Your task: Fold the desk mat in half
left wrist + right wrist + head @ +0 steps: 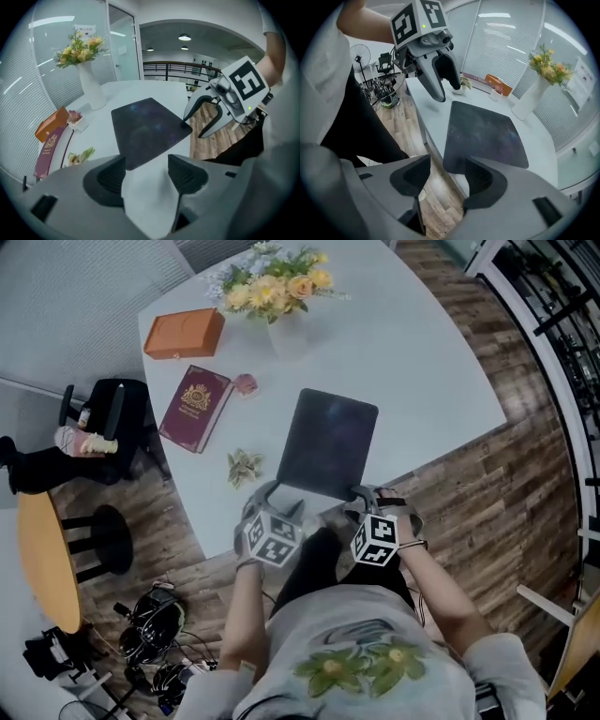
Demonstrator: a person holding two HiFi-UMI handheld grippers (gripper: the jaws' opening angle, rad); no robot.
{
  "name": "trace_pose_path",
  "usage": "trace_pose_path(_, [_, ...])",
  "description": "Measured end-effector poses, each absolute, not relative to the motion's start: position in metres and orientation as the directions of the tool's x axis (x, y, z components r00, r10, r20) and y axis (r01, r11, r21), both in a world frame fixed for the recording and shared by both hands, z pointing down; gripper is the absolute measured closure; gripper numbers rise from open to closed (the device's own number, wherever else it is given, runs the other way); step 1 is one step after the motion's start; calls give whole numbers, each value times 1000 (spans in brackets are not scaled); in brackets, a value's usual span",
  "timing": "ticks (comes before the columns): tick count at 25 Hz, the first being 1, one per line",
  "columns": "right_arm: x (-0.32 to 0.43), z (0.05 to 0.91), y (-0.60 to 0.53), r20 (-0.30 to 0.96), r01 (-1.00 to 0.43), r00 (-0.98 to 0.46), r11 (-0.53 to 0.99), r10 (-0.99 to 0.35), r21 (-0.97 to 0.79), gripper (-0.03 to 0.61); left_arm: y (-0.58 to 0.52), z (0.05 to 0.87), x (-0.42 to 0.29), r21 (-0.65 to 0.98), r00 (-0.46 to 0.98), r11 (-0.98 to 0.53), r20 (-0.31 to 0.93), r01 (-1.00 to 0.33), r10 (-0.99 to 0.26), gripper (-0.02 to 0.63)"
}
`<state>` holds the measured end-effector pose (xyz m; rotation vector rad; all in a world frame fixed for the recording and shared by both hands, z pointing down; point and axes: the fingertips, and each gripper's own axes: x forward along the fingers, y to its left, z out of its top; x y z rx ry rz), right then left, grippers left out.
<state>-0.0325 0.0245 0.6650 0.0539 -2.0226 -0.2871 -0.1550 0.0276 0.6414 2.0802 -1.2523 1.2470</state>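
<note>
1. The dark rectangular desk mat [328, 442] lies flat and unfolded on the pale round table [422, 362]. Its short near edge runs along the table rim closest to the person.
2. The left gripper [279, 502] is at the mat's near left corner. In the left gripper view its jaws stand wide apart, with bare tabletop and the tip of that mat [147, 129] corner showing between them [150, 171]. They grip nothing.
3. The right gripper [361, 495] is at the mat's near right corner. In the right gripper view its jaws are spread wide [447, 171], framing the mat [485, 133] corner, the table rim and the floor below. They close on nothing.
4. From the left gripper view, one fingertip of the right gripper [194, 126] sits right at the mat's corner. Whether it touches the mat cannot be told.
5. To the left of the mat, a small green-and-yellow paper flower [245, 468] lies just beside it, with a maroon book bearing a gold emblem [195, 407] farther out.
6. Beyond the mat's far left corner are a small pink object [246, 383], an orange box [183, 334] and a white vase of yellow flowers [286, 334].
7. A dark wooden plank floor [469, 474] surrounds the table on the mat's near side.
</note>
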Motion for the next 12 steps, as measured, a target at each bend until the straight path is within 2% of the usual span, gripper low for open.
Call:
trace_pose_path(7, [-30,682,21,900,145,-376,946,-219,290,341,28,653,-155,-70,252,-581,854,-811,-456,348])
trace_pose_path(8, [-29,681,19,897,153,-371,936,-242,316,352,28,653,-154,-69,260,-589,852,-805,-455,348])
trace_pose_path(10, [-29,679,15,887,160,-366,919,-283,359,440,28,654,-154,-67,274,-608,850,-791,-450,348])
trace_pose_path(12, [-29,679,14,887,155,-362,920,-287,361,446,29,655,-154,-65,287,-625,848,-778,-445,348])
